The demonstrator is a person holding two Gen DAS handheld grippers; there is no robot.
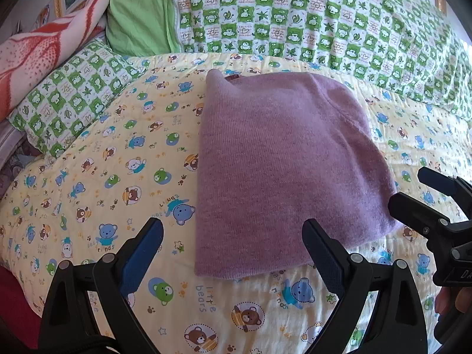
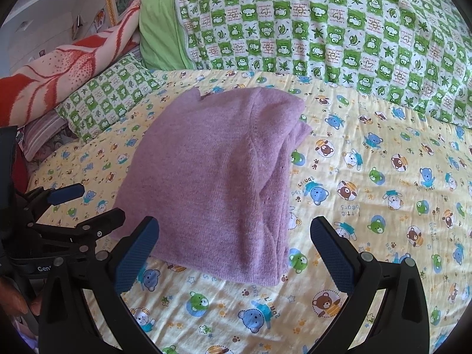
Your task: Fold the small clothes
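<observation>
1. Between the spread fingers of the left gripper [image 1: 233,244] lie the near-left corner of the folded purple sweater [image 1: 283,165] and bare yellow bear-print quilt [image 1: 97,159] on its left.
2. Right of those fingers, the right gripper [image 1: 424,194] hangs at the sweater's right edge.
3. Between the right gripper's parted fingers, the sweater's near edge blocks the left half; quilt lies bare to the right.
4. Ahead past the sweater, a green checked blanket [image 2: 339,26] and pillow [image 2: 109,94] rise.

Both the left gripper [image 1: 233,253] and the right gripper [image 2: 234,253] are matte black plastic with silver pivot pins, textured blue finger pads [image 1: 138,261], white lettering, and bare fingers [image 1: 451,299] behind.
</observation>
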